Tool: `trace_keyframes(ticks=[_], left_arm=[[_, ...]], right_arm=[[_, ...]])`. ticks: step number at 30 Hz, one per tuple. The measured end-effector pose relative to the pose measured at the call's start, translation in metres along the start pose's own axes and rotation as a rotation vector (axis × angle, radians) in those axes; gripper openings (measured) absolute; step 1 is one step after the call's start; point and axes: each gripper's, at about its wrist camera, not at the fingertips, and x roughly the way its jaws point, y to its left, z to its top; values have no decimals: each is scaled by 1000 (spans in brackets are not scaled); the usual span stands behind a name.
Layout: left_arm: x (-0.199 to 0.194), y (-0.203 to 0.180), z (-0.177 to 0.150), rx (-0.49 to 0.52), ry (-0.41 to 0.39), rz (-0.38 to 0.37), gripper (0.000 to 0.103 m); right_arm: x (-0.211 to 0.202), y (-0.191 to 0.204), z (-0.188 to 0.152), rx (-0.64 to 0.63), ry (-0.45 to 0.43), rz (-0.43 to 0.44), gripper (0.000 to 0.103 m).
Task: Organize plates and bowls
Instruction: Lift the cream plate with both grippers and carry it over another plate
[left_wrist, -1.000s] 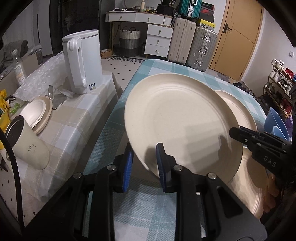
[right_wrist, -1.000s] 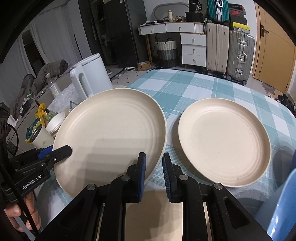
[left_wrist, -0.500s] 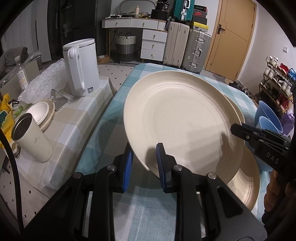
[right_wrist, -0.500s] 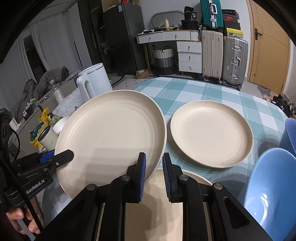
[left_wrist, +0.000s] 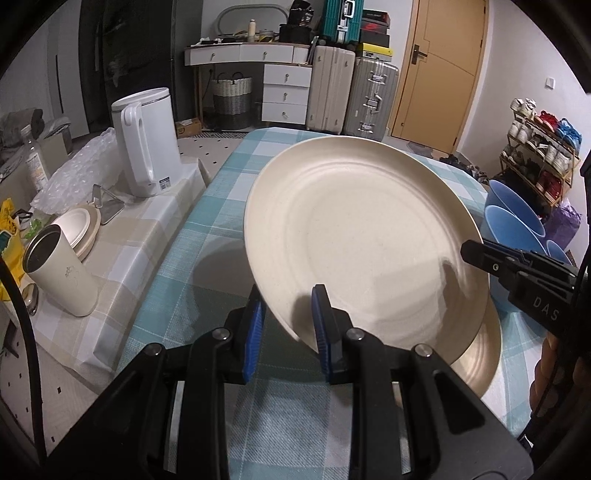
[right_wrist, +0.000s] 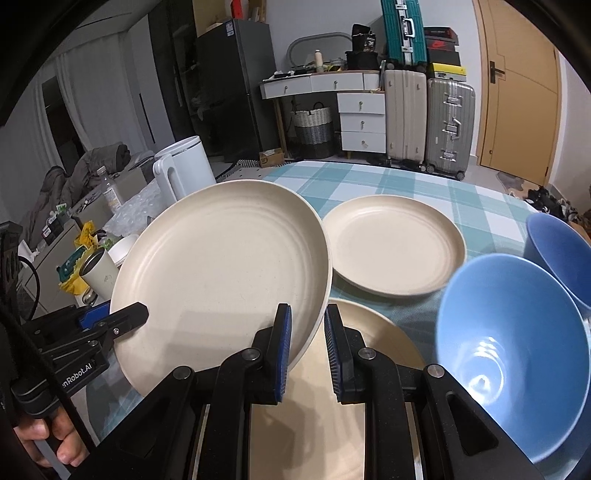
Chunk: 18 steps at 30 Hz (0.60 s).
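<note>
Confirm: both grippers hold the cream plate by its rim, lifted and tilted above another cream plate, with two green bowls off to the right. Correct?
Not quite: the bowls are blue, not green, as the right wrist view shows. The rest holds: the left gripper and right gripper both clamp the rim of the cream plate, tilted above another cream plate on the table.

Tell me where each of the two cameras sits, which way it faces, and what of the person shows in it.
Left wrist: sits on the left gripper, facing forward and down over the held plate toward the kettle; the right gripper and some of its hand show at right.
Right wrist: sits on the right gripper, facing the same plate, a second plate and blue bowls; the left gripper and fingers show at left.
Shared: held plate, kettle, checked table, suitcases, door.
</note>
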Motion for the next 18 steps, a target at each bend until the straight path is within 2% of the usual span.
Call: trace_keyframes(ticks=[10, 18], left_arm=[[-24, -16, -9, 41, -17, -23, 21], [-28, -28, -14, 81, 3, -41, 21]], right_arm=[[-25, -6, -18, 20, -3, -26, 19], [-37, -9, -33, 44, 2, -46, 19]])
